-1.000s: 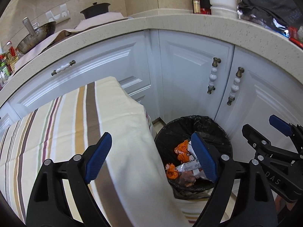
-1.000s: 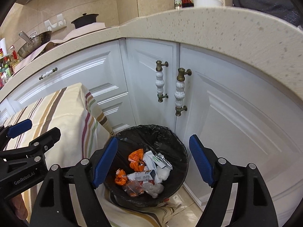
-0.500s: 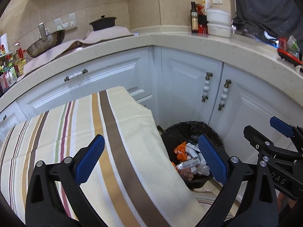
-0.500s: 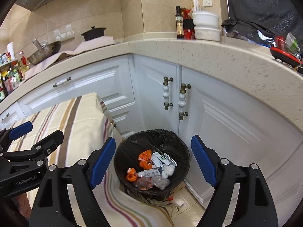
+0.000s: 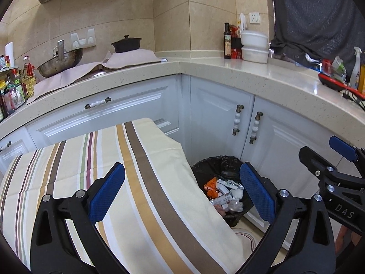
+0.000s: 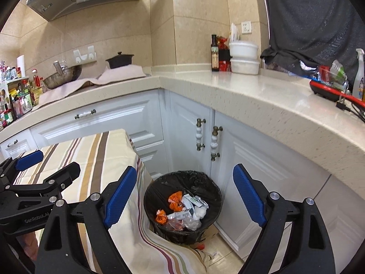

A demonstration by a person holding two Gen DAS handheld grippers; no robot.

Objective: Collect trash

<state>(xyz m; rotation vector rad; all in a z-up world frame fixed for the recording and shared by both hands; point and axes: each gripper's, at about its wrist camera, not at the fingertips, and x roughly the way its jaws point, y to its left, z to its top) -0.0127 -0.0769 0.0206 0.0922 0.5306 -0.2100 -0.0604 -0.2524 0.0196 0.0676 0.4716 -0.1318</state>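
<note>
A black-lined trash bin [image 6: 205,182] stands on the floor in the cabinet corner, holding orange, white and silver wrappers [image 6: 182,210]. It also shows in the left wrist view [image 5: 219,166], partly hidden by the striped tablecloth. My right gripper [image 6: 184,196] is open and empty, raised well above the bin. My left gripper [image 5: 181,191] is open and empty, above the edge of the cloth-covered table [image 5: 114,159]. Each gripper appears at the edge of the other's view.
White cabinets with knobbed handles [image 6: 213,142] stand behind the bin. The beige countertop [image 6: 251,91] carries a bottle [image 6: 214,53], white containers [image 6: 243,57], a wok [image 6: 62,78], a black pot [image 6: 119,59] and a red tray [image 6: 328,91]. Small scraps [image 6: 200,246] lie on the floor by the bin.
Both grippers have risen and pulled back from the bin, so the bin looks smaller and the countertop and wall have come into view. Both stayed open and empty.
</note>
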